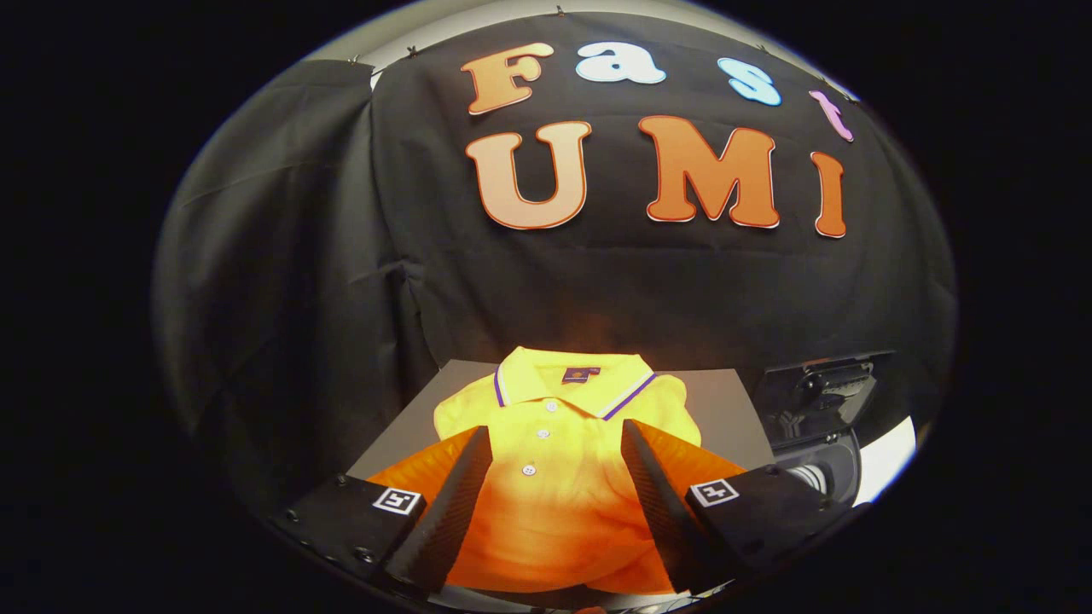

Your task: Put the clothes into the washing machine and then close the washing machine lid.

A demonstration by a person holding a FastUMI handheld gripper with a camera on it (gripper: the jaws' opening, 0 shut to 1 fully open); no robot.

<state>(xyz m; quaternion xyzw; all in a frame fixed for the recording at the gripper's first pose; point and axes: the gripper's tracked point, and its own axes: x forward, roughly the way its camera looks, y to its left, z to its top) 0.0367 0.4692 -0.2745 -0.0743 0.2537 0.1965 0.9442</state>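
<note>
The hand-held gripper (554, 452) is hovering wide open in the lower middle of the frame, its fingers flanking the folded yellow polo shirt (554, 426) lying on the grey bench (725, 409). The washing machine (823, 426) is sitting at lower right. Closing too shallowly risks pinching only one layer, letting the shirt unfold and drag.

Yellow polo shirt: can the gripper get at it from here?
Probably yes. The gripper is open, its fingers straddling the yellow polo shirt on the grey board, with nothing between them and the cloth. Whether they touch it yet, I cannot tell.
</note>
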